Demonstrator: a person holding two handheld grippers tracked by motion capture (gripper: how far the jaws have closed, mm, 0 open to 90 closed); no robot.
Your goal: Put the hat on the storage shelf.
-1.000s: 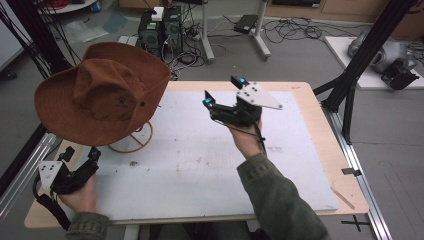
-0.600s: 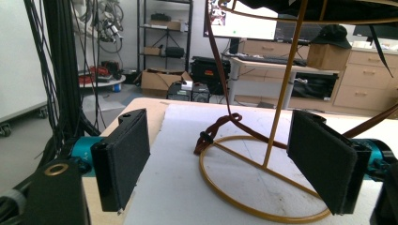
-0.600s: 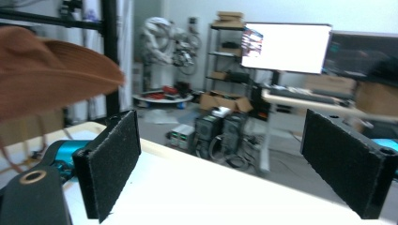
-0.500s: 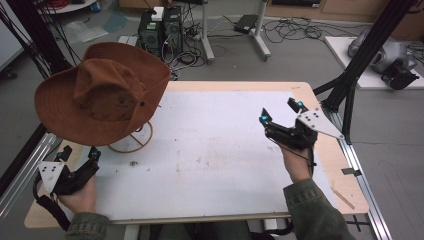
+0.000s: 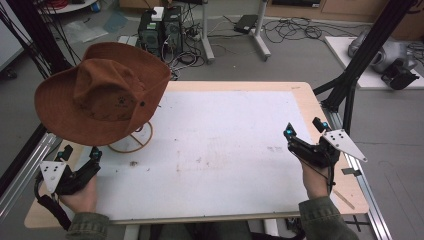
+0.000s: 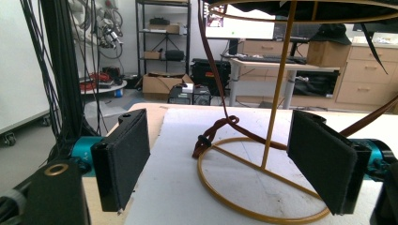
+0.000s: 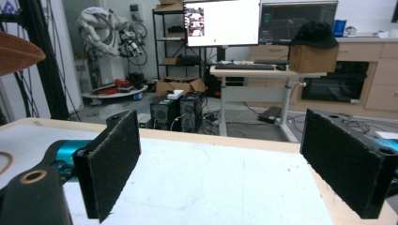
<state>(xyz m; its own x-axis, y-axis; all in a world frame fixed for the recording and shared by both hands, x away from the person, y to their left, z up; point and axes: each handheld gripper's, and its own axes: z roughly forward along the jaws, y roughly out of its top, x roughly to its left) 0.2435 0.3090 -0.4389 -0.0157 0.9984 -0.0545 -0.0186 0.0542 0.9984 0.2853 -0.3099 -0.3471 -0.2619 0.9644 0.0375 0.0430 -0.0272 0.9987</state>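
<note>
Hat (image 5: 102,95): brown, brimmed, perched on a wire stand (image 5: 131,143) at the desk's (image 5: 220,150) rear left.
Left claw (image 5: 79,153): released, empty, jaws apart, just before the stand's base ring.
Right claw (image 5: 304,127): released, empty, near the desk's right edge, well apart from the hat.

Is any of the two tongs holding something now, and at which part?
Nothing is held. The left tongs are open in front of the hat stand; the right tongs are open above the table.
</note>
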